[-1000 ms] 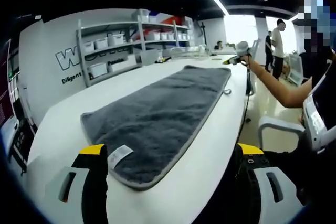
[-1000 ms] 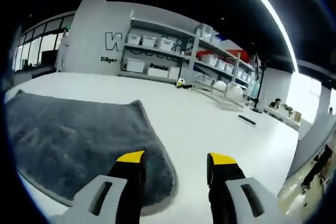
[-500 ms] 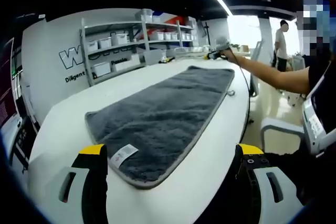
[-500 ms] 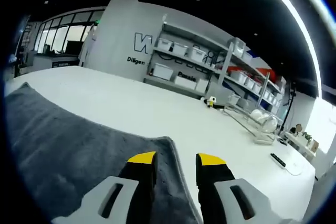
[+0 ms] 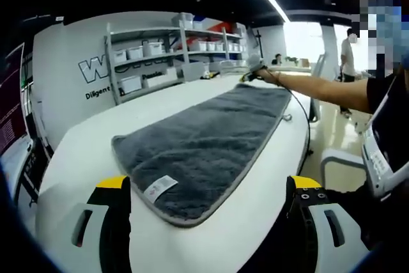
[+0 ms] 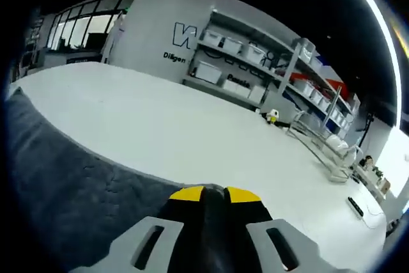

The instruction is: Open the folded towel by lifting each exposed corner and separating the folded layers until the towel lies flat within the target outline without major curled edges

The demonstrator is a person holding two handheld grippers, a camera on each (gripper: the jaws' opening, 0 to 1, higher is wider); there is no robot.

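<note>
- Lying long across the white table [image 5: 83, 158], the grey towel [image 5: 204, 139] is judged still folded.
- The far corner is pinched by the right hand-held gripper [image 6: 213, 194]; unfolding is left.
- The left hand-held gripper [image 5: 208, 187] is held wide, empty, near the label corner.

Bare white surface [image 5: 83, 151]: lay open on the shelf side of the grey terry towel [image 5: 204, 132], wide enough for tongs to pass.
Near edge: a narrow bare strip ran between the towel's hem and the surface rim.
Far end: the person's outstretched arm [image 5: 319, 87] crossed above the towel's corner.
Right view: open surface [image 6: 192, 132] reached to a wire rack [image 6: 319, 148] and a small yellow figure [image 6: 273, 117], well apart from the towel [image 6: 70, 196].
</note>
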